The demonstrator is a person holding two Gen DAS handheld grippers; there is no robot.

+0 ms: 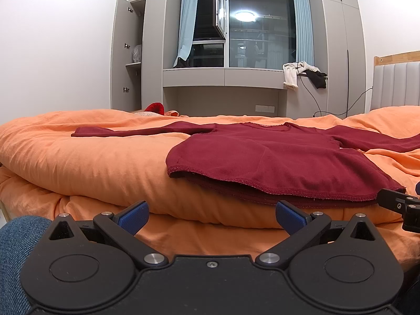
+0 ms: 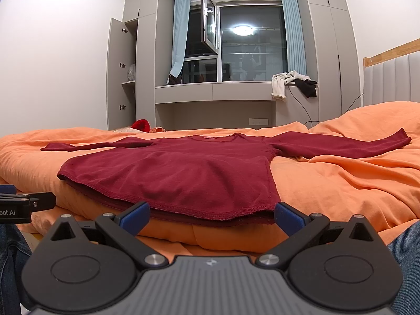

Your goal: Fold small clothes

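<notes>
A dark red long-sleeved top [image 1: 275, 160] lies flat on the orange duvet [image 1: 78, 157], both sleeves spread out, hem toward me. It also shows in the right wrist view [image 2: 178, 173]. My left gripper [image 1: 211, 216] is open and empty, just short of the hem, left of its middle. My right gripper [image 2: 211, 216] is open and empty, right in front of the hem's right part. The right gripper's tip shows at the left view's right edge [image 1: 399, 204]; the left gripper's tip shows at the right view's left edge [image 2: 29, 204].
The duvet [image 2: 341, 178] is bunched and wrinkled to the right. A padded headboard [image 2: 388, 78] stands at right. A window ledge [image 2: 210, 89] with loose clothes [image 2: 288, 81] and an open wardrobe [image 2: 123, 73] stand beyond the bed. A red item [image 2: 141, 125] lies at the far edge.
</notes>
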